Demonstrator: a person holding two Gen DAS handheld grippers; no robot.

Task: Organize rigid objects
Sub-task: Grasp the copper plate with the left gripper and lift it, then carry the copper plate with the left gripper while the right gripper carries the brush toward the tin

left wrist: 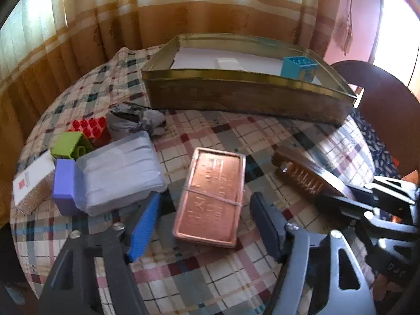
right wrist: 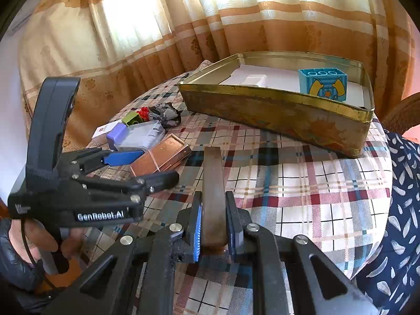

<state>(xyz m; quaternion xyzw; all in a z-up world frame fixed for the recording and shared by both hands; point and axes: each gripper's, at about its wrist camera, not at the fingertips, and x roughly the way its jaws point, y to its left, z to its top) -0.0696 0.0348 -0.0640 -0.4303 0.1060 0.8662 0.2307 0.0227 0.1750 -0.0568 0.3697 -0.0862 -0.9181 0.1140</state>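
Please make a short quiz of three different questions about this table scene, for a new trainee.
1. True or false: the right claw is shut on the dark flat box.
2. Which thing stands inside the gold tin? A) a red block B) the turquoise block C) a purple block
3. Fill in: the open left claw has the ______ tin between its fingers, without pressing on it.

Key: 1 true. 2 B. 3 copper, meaning the copper tin.
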